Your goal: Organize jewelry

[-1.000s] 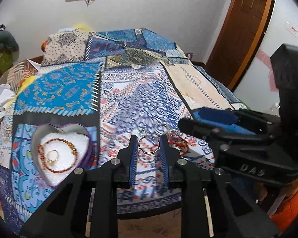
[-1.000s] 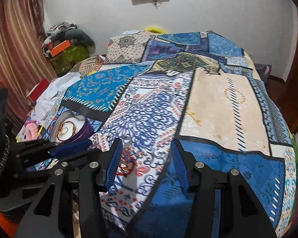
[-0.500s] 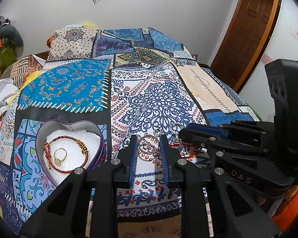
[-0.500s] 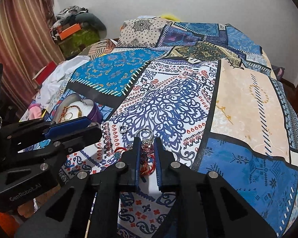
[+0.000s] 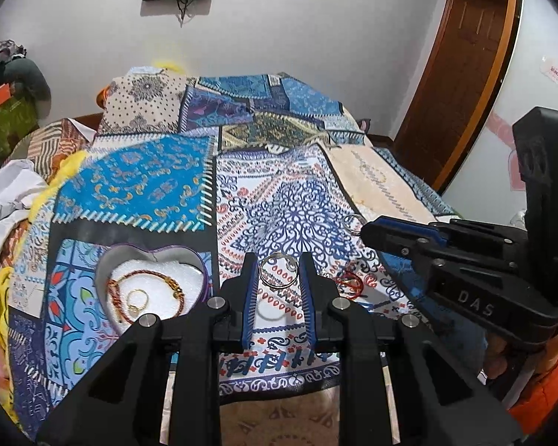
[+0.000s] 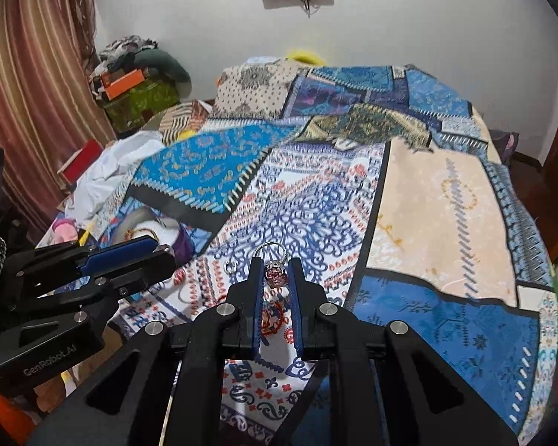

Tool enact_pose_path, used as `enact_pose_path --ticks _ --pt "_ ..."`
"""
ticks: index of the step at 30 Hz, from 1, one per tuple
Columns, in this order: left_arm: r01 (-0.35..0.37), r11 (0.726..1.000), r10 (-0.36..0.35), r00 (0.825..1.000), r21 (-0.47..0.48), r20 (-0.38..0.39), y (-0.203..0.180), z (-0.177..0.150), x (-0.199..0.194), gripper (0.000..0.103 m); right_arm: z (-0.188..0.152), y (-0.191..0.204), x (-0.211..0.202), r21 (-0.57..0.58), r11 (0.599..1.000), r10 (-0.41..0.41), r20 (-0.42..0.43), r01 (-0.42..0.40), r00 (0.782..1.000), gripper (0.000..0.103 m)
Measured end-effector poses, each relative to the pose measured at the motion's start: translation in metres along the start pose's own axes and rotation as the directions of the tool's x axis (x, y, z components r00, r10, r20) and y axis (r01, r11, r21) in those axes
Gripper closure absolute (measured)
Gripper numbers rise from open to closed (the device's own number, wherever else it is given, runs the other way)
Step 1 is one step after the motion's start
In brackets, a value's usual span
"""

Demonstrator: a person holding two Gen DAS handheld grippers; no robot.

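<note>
My left gripper [image 5: 278, 278] is shut on a thin silver ring [image 5: 278, 272], held a little above the patterned bedspread [image 5: 290, 219]. To its left sits a heart-shaped tin [image 5: 104, 264] with white padding, a red and gold bracelet [image 5: 145, 278] and a gold ring [image 5: 137, 299] inside. My right gripper [image 6: 275, 262] is shut on a silver ring with a pink stone [image 6: 275, 274], lifted off the cloth. A red cord bracelet [image 5: 348, 282] lies on the bedspread between the two grippers. A small silver ring [image 6: 230, 267] rests on the cloth near the left gripper [image 6: 160, 254].
The bedspread covers a bed that runs back to a white wall. White cloth [image 6: 104, 178] and piled clothes and boxes [image 6: 137, 81] crowd the left side beside a striped curtain [image 6: 26, 93]. A wooden door [image 5: 461, 74] stands at the right.
The right gripper's jaws went from wide apart to shut on the stone ring, and it has risen off the cloth. The left gripper lifted slightly, still holding its silver ring.
</note>
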State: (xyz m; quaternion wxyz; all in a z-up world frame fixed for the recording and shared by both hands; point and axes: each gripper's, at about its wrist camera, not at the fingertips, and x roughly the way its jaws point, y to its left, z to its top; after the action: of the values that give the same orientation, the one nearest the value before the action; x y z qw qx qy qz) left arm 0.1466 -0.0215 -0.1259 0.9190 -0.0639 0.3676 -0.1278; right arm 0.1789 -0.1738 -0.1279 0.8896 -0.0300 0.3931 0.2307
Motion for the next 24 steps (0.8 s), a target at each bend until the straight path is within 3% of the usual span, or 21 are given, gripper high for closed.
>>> enact_pose_path --ticks 13,24 --pt "-0.025 1.000 0.024 0.994 0.007 0.111 0.007 0.010 -0.051 0.082 0.013 0.032 -0.034 -0.023 1.000 0.001 0.095 0.001 0.995 0.092" --pt "-0.090 0.995 0.096 0.985 -0.044 0.146 0.041 0.004 -0.077 0.082 0.019 0.072 -0.031 -0.063 0.996 0.071 0.116 -0.064 0.991 0.092"
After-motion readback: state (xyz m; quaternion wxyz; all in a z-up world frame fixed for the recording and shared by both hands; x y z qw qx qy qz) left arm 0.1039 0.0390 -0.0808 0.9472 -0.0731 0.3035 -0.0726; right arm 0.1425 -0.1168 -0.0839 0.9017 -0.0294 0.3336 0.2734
